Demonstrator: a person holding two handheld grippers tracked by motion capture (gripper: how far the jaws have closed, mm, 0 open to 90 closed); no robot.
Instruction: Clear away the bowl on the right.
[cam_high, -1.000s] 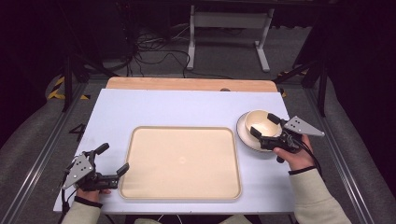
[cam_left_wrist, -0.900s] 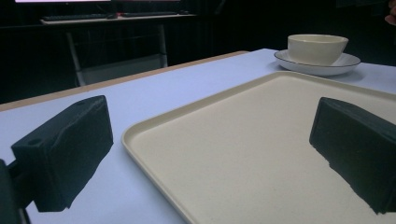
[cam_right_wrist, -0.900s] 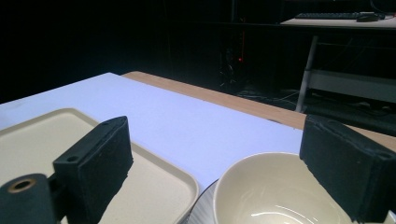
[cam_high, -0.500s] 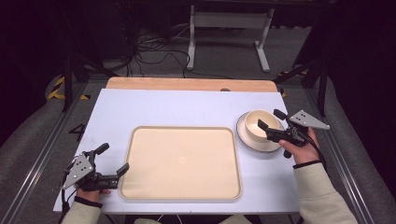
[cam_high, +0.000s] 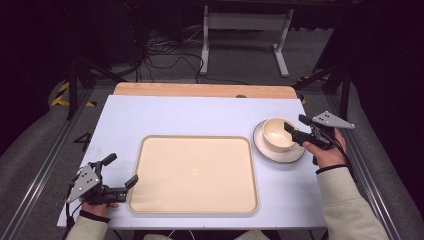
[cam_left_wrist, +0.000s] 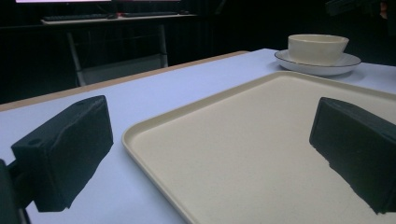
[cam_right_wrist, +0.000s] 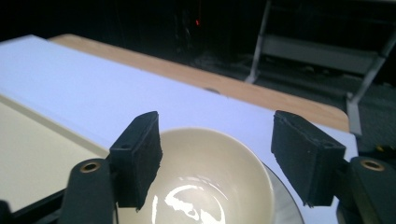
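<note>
White table (cam_high: 190, 117), wooden edge (cam_high: 200, 90), dark room

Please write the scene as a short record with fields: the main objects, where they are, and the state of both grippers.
bowl: cream bowl standing on the plate
plate: white plate, dark rim, right of the tray
tray: cream tray, nothing on it, middle of the white table
right gripper: right gripper at the bowl's rim, one jaw over its inside, jaws just been closing, not pressing yet
left gripper: left gripper open, at the tray's left edge
</note>
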